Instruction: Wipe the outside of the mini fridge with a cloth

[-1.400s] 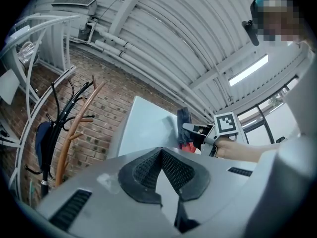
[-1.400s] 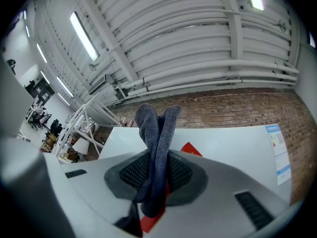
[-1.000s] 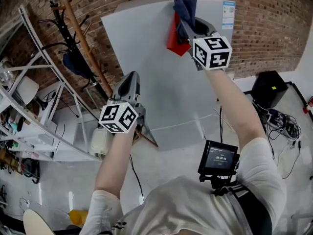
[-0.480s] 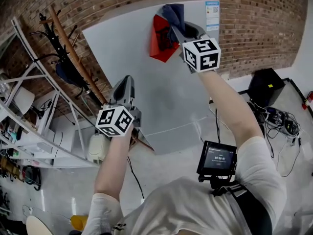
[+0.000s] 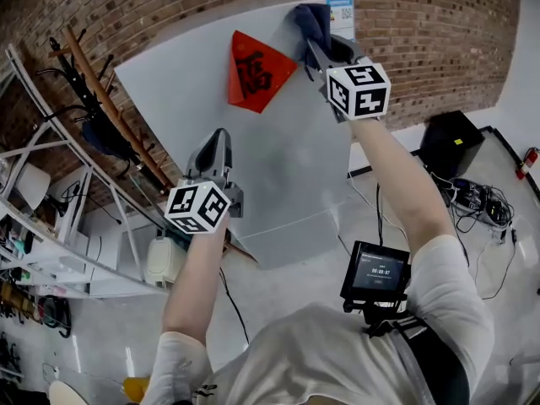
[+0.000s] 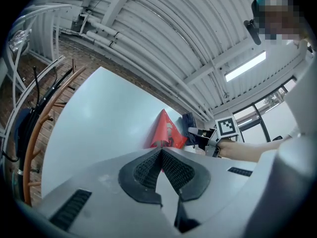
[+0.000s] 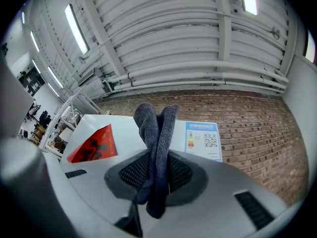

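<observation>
The mini fridge is a pale grey-white box standing against a brick wall, with a red diamond sticker and an energy label on its front. My right gripper is shut on a dark blue cloth and holds it at the fridge's top right, next to the label. The right gripper view has the cloth sticking up between the jaws. My left gripper is shut with nothing in it, lower at the fridge's left half; its jaws meet.
A wooden coat rack with dark items leans left of the fridge. White metal shelving stands at the far left. A black box and tangled cables lie on the floor at right. A small screen hangs on the person's chest.
The right gripper and cloth have slid right off the red sticker toward the energy label, uncovering the sticker. The left gripper stays where it was.
</observation>
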Available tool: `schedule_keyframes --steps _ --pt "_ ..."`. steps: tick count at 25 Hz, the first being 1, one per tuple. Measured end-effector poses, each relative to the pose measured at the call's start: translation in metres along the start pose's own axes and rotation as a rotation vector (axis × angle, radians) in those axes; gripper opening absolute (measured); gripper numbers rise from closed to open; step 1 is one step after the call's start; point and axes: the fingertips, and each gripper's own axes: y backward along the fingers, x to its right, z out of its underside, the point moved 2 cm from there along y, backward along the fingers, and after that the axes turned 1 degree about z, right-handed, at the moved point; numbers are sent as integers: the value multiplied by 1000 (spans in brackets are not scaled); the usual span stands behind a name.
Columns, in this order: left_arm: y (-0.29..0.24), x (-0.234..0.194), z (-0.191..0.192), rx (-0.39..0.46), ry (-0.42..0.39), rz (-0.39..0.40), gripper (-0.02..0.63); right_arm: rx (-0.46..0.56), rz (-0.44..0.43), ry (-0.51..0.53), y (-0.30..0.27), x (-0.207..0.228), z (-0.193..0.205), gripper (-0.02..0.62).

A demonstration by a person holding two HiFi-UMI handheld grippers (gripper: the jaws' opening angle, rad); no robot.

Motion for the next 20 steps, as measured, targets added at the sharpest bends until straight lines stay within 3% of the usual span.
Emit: schedule_keyframes --steps 12,16,20 --pt "-42 36 11 3 17 52 5 -39 110 -32 20 79 23 80" --pt "-44 40 10 7 19 59 5 -40 106 -38 19 74 19 80" --pt "-34 31 7 11 20 42 5 -4 46 -47 21 39 5 80"
